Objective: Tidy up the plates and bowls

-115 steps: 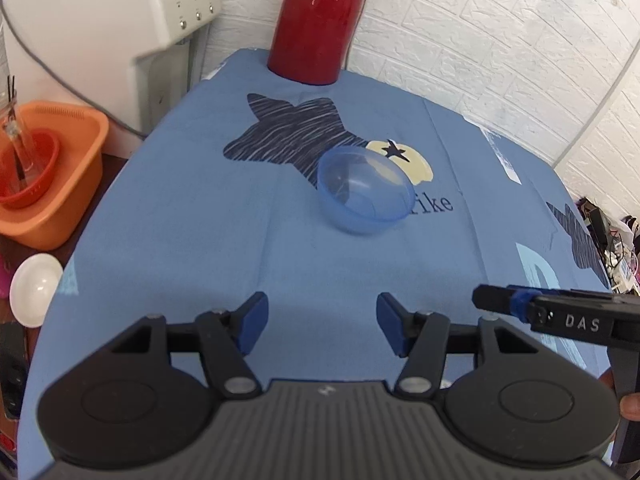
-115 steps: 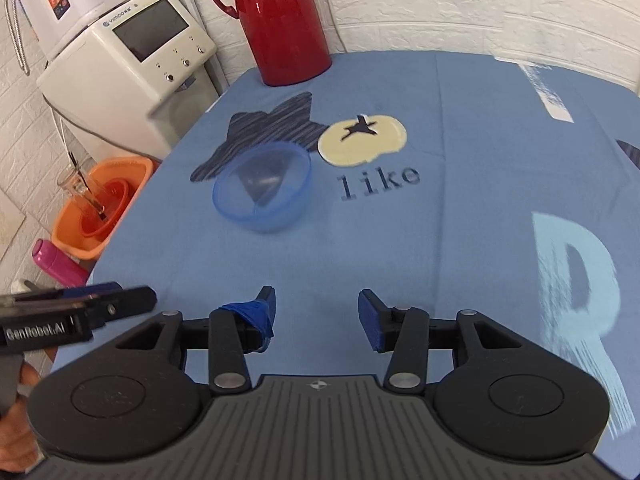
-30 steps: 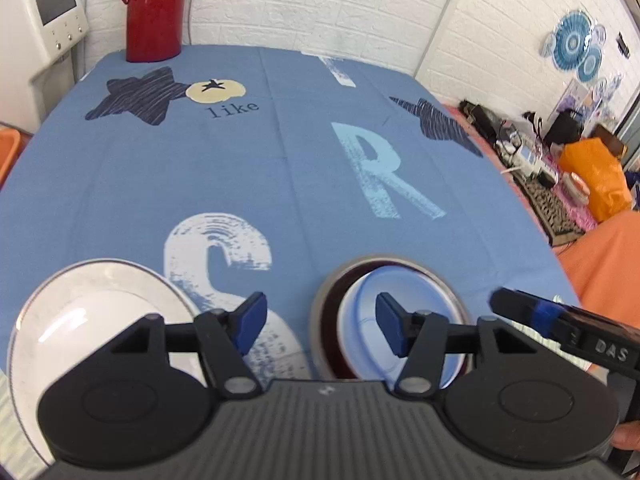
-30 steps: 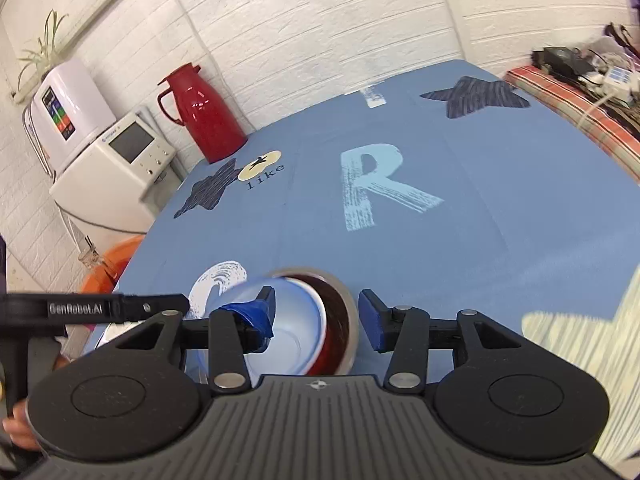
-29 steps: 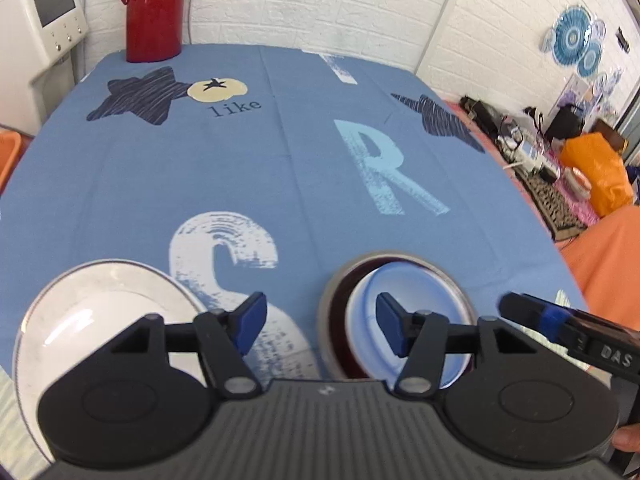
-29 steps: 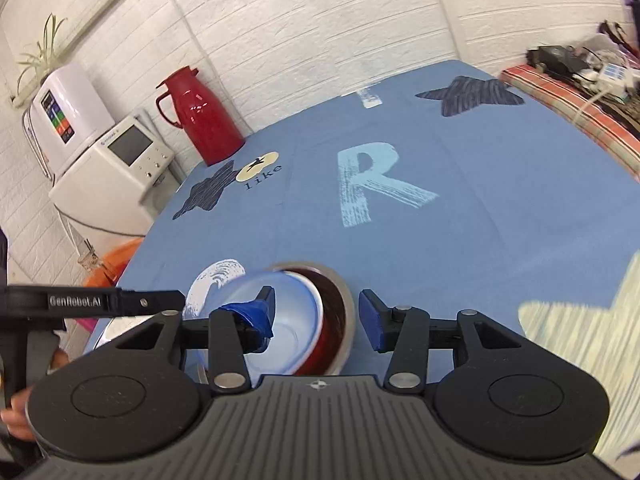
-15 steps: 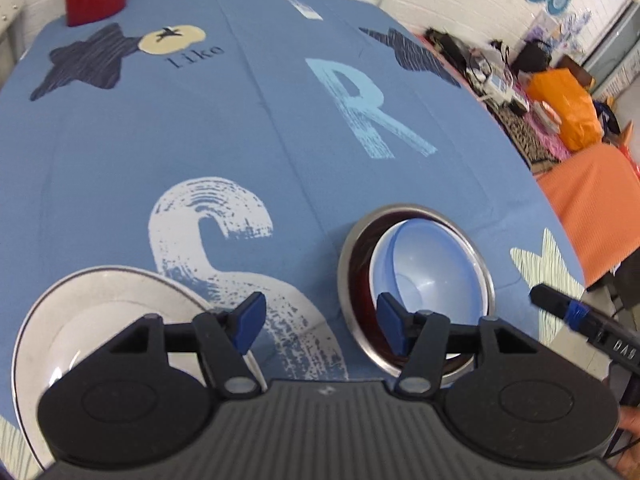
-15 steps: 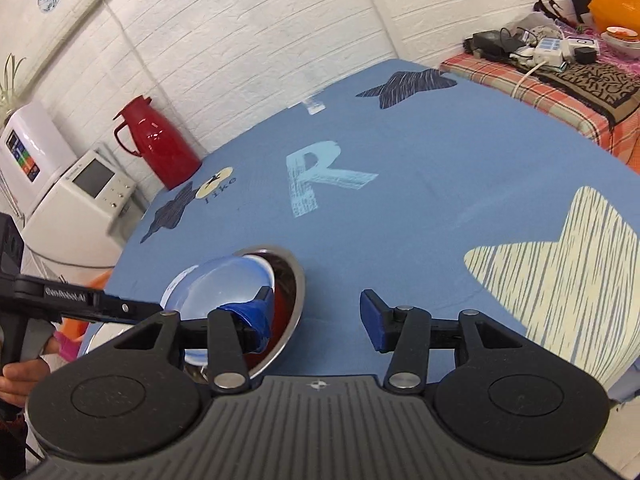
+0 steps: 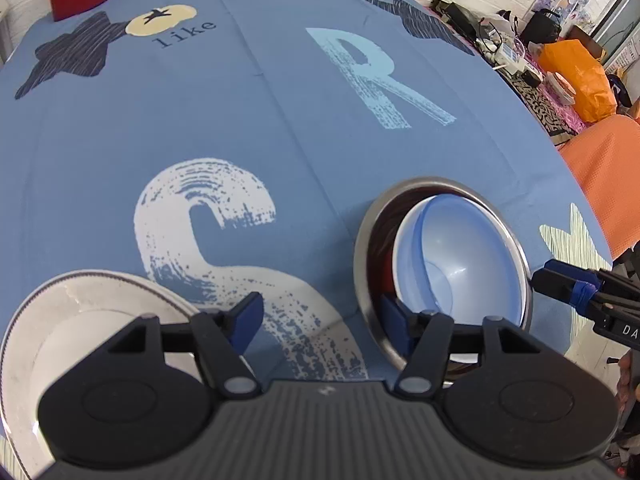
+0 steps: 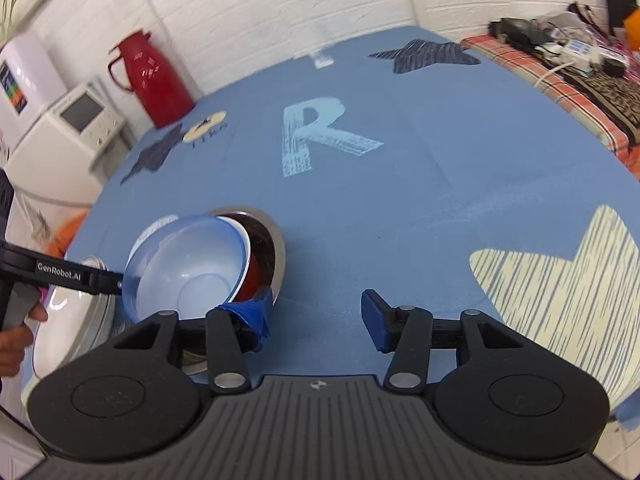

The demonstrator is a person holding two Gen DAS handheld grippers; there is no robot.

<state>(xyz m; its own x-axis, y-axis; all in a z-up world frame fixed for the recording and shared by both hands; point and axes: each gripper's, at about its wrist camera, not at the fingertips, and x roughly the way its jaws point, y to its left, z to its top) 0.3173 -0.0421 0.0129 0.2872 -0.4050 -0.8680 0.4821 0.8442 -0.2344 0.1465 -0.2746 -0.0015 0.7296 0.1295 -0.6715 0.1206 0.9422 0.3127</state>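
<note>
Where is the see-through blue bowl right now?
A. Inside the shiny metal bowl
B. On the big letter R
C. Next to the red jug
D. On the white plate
A. The blue bowl sits nested in the stack inside the metal bowl, leaning a bit, apart from the white plate beside it.

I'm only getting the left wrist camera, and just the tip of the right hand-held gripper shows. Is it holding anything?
Observer: No. In the right wrist view the right hand-held gripper has its jaws wide apart with nothing between them.
Operator: Does the blue bowl sit level in the stack?
Observer: No. The blue bowl is tilted and rises above the rim of the steel bowl.
Operator: What stands beside the red thermos?
Observer: A white appliance with a small screen, to the left of the red thermos.
</note>
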